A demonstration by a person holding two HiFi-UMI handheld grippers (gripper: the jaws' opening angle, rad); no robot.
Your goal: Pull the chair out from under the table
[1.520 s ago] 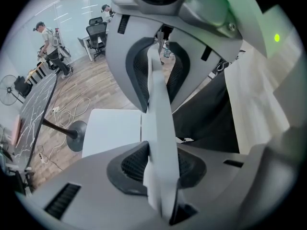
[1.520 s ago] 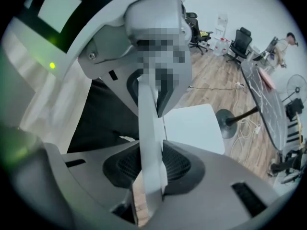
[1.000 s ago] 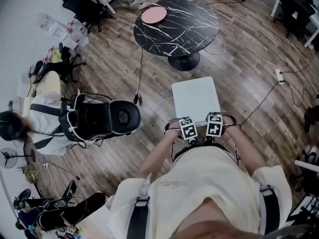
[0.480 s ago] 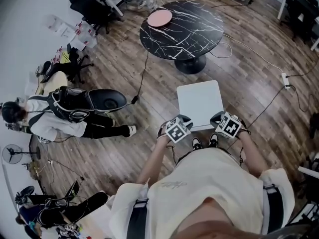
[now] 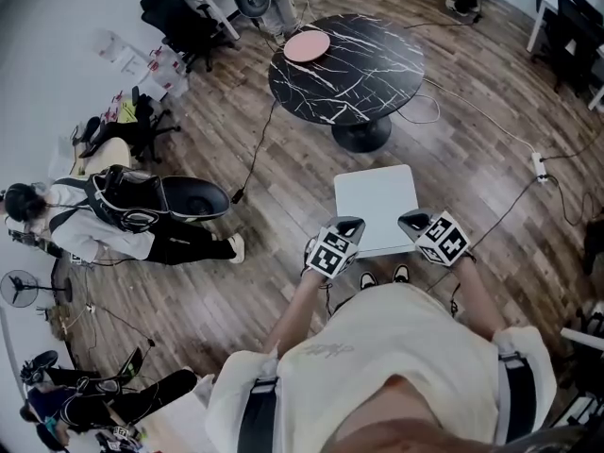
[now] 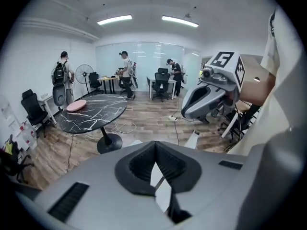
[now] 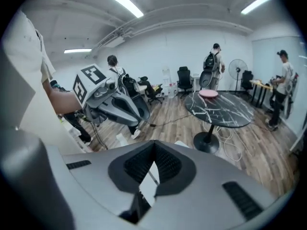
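Our left hand-held gripper (image 5: pixel 347 225) and right hand-held gripper (image 5: pixel 412 221) have just been closing, and their jaws now meet with nothing between them. Each hangs above the near edge of the white chair (image 5: pixel 377 201), touching it nowhere that we can see. Further out, the chair stands on the wood floor (image 5: pixel 264 159), well apart from the round black worktop (image 5: pixel 344 59). We judge the pull done and the chair let go. The next move calls only for drawing both hands clear, with no fresh grasp.

1 white square chair (image 5: pixel 376 206), 1 round black marble table (image 5: pixel 347 64), 1 pink round plate (image 5: pixel 307 45)
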